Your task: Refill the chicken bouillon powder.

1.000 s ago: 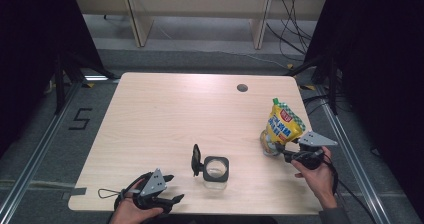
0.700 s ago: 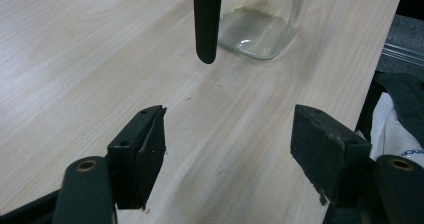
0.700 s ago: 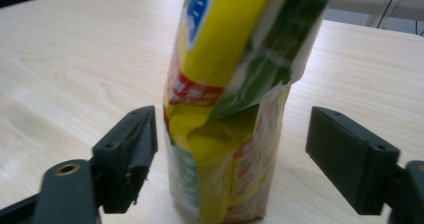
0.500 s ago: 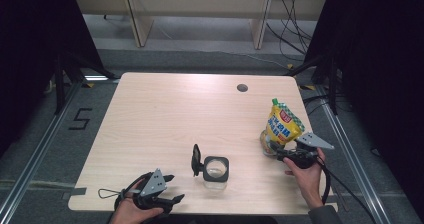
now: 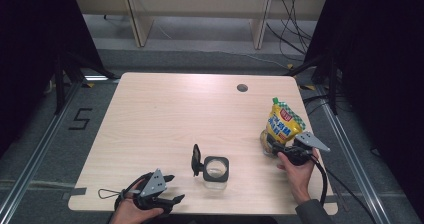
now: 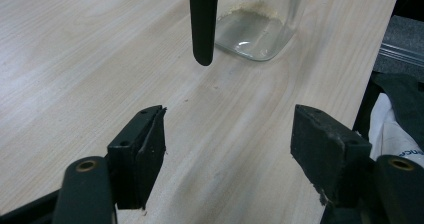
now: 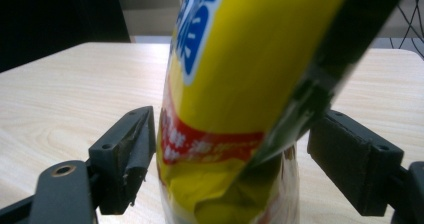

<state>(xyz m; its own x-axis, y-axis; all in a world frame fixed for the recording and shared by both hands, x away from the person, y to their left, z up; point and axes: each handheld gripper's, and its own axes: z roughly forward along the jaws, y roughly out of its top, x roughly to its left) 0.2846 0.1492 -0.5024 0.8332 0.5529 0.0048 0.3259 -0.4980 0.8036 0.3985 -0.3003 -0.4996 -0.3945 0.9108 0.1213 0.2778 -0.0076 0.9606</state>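
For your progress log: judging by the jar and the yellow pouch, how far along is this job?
Done: the jar stands open, lid flipped up, some pale contents inside. In hand: the right gripper has just opened its jaws, with the yellow pouch between them, ungripped. Left: probably pouring; the left gripper waits open.

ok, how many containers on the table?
2: a glass jar with its black lid flipped open, near the front edge at centre; a yellow pouch standing at the right.
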